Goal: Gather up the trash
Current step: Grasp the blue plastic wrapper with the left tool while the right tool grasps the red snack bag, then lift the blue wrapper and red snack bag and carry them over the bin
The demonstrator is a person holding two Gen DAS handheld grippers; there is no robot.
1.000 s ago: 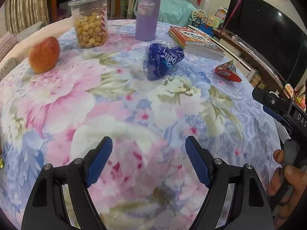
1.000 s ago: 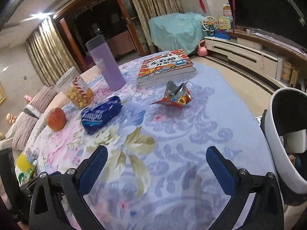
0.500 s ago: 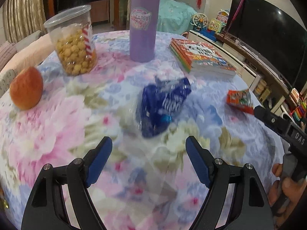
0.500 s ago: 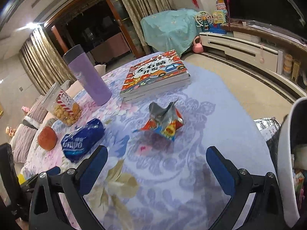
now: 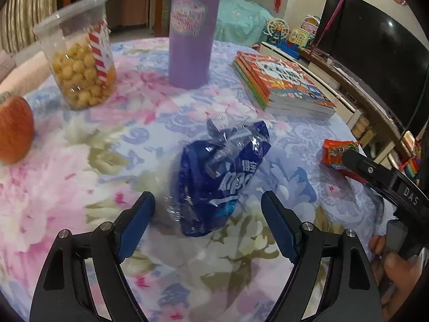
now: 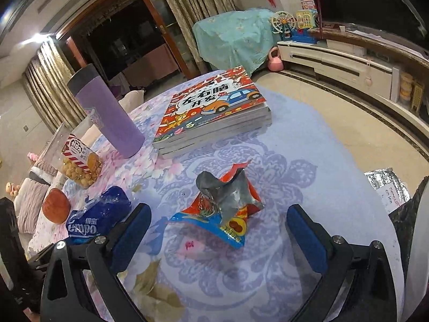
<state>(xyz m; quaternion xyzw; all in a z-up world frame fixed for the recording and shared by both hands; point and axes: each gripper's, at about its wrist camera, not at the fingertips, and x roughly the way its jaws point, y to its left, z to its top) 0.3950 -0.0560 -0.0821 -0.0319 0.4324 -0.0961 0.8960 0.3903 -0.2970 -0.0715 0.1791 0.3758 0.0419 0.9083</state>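
Wrappers, two, on tablecloth [image 5: 80, 177]: blue bag [image 5: 222, 179] between my spread left gripper [image 5: 207, 214]; red packet [image 6: 222, 209] before spread right gripper [image 6: 218, 229]. I'd pinch each low, mid-body.

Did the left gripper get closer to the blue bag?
Yes. The left gripper moved forward toward the purple bottle; the blue bag now lies between its fingers.

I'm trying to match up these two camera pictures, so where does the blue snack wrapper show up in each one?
Left wrist view: blue wrapper lies centre, just ahead of the open left gripper.
Right wrist view: it sits at the lower left, beside the apple.
Shared landmark: the purple tumbler.
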